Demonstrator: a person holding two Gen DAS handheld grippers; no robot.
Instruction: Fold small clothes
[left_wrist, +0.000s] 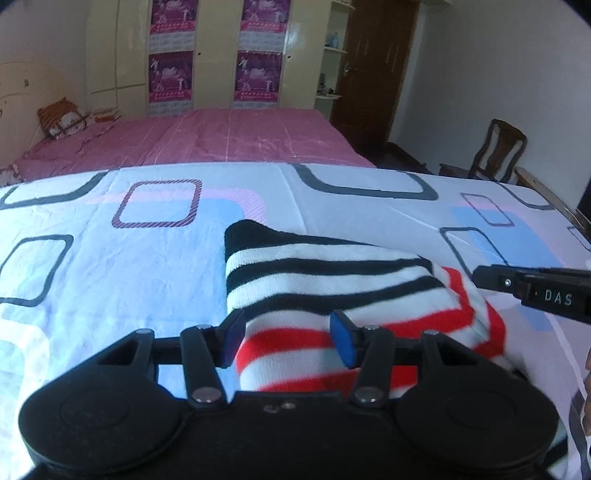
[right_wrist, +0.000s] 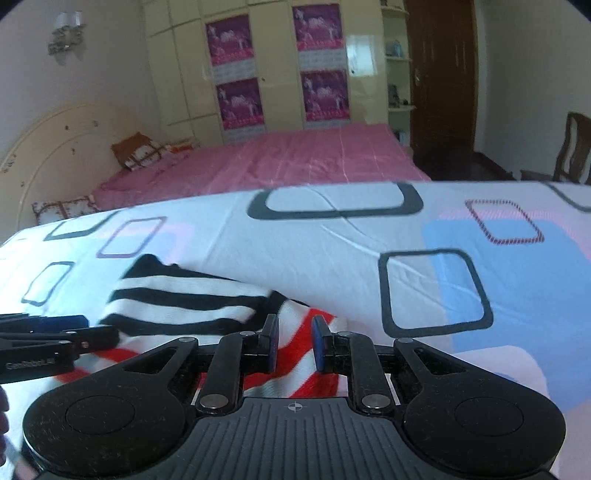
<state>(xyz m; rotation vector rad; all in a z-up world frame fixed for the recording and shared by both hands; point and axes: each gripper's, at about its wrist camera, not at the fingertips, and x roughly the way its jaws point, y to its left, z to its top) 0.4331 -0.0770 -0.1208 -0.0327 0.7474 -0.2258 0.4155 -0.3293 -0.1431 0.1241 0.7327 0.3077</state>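
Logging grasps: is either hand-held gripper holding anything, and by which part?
Cannot be told: the left hand-held gripper and right hand-held gripper both straddle the striped sock at its red end; pressing is unclear.

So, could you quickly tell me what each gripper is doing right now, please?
Left gripper: jaws partly apart around the striped sock; whether they pinch it cannot be told.
Right gripper: jaws narrow, over the sock's red stripes; grip cannot be told.

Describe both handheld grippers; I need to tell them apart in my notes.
The left gripper is matte black plastic with round side housings, silver pivot bolts and blue pads. The right gripper looks the same, with a ribbed grey top plate bearing a crosshair mark and white "DAS" lettering on its side.
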